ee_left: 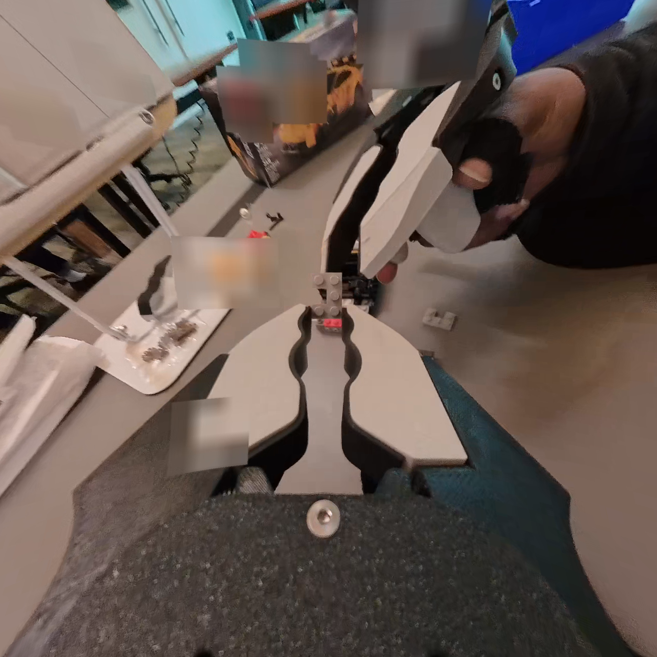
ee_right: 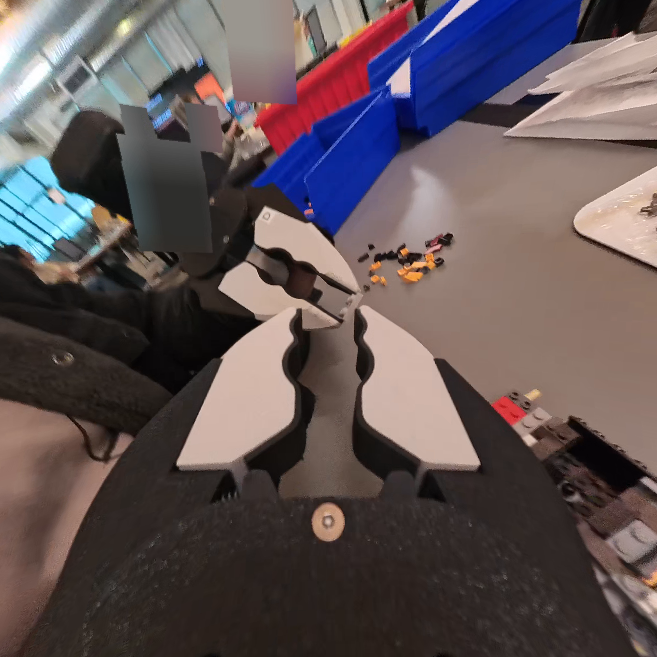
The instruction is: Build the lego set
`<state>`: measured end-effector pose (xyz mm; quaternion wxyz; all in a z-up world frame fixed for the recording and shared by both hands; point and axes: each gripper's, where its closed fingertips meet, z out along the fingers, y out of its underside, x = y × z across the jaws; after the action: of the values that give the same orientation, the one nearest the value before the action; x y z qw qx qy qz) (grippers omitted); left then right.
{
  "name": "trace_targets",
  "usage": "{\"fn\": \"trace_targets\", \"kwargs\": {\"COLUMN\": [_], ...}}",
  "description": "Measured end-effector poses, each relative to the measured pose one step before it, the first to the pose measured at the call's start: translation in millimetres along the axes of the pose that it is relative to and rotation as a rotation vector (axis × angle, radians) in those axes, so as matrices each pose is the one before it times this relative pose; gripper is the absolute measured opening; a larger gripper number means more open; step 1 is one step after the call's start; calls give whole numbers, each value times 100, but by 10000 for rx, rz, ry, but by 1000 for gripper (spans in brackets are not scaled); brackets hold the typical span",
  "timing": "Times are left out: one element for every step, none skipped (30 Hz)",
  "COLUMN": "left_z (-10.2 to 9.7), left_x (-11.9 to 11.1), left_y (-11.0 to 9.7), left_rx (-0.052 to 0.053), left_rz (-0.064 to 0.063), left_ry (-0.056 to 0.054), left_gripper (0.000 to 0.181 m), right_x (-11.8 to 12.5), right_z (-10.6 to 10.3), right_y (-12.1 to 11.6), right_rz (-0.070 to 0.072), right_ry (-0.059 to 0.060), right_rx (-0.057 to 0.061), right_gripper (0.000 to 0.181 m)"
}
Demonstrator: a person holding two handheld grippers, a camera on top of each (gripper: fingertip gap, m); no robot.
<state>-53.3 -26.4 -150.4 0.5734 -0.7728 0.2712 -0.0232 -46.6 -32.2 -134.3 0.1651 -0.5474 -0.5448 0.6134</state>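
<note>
Left fingers (ee_left: 329, 316): closing on a small grey plate assembly (ee_left: 329, 293) with a red piece beneath it; the studded plate is sticking out past the tips, held clear of the surface (ee_left: 533, 355)
Right fingers (ee_right: 329, 313): standing apart with nothing between them; hovering just beside the left tips, with the person's hand (ee_left: 497, 185) wrapping the handle
Handling: the assembly is looking light and stiff, hard plastic and likely slippery; the stud joints are probably coming apart under a twist; pinching across the flat edges near the joint is seeming safest
Partly built model (ee_right: 586, 473): sitting on the surface by the right gripper, dark with red and grey parts
Loose bricks (ee_right: 409, 261): lying in an orange and black scatter on the surface, well apart from the model; one pale piece (ee_left: 439, 318) is lying alone
White tray (ee_left: 153, 355): holding clear bags with small dark parts
Blue bins (ee_right: 355, 167): standing at the far edge; contents are hiding from view
Set box (ee_left: 302, 142): standing beyond the tray
</note>
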Motion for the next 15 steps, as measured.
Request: {"fn": "trace_targets", "kwargs": {"left_z": [-133,-93,-71,-70,-71,-37,-30,-18,2,24,16,-10,-43,-56,-105], "left_x": [-138,-68,-43,-85,-10,15,-1,3,7,23,84,204,414,487,623], "left_y": [-330,-239,-195,-182,-152,-99,-67,-90,-20,68,40,-50,-72,-42,-30], "left_rx": [151,104,73,82,46,19,7,34,-26,-58,-1,71,97,95,110], "left_rz": [82,100,93,72,54,27,28,52,51,45,9,-63,-255,-587,-911], "left_ry": [-197,-146,-126,-134,-54,-23,-37,-44,-39,0,68,216,500,710,947], "left_gripper": [16,16,16,16,16,16,16,16,16,16,16,16,19,27,32], "right_x": [-153,-163,-35,86,26,111,88,87,86,-11,-40,-121,-259,-378,-155], "right_z": [-13,1,2,7,9,-19,15,51,28,24,-40,-107,-136,-143,-119], "right_y": [-346,-279,-181,-11,-53,-82,-44,100,45,103,114,103,229,484,550], "right_rz": [221,94,30,7,18,56,55,50,18,-24,-92,-154,-209,-258,-293], "right_ry": [-13,3,72,126,47,73,32,29,32,-37,-72,-162,-287,-386,-233], "right_rx": [262,220,139,16,46,73,40,-67,-22,-72,-136,-214,-395,-632,-708], "right_gripper": [26,23,20,16,13,9,8,6,5,5,5,5,4,4,4]}}
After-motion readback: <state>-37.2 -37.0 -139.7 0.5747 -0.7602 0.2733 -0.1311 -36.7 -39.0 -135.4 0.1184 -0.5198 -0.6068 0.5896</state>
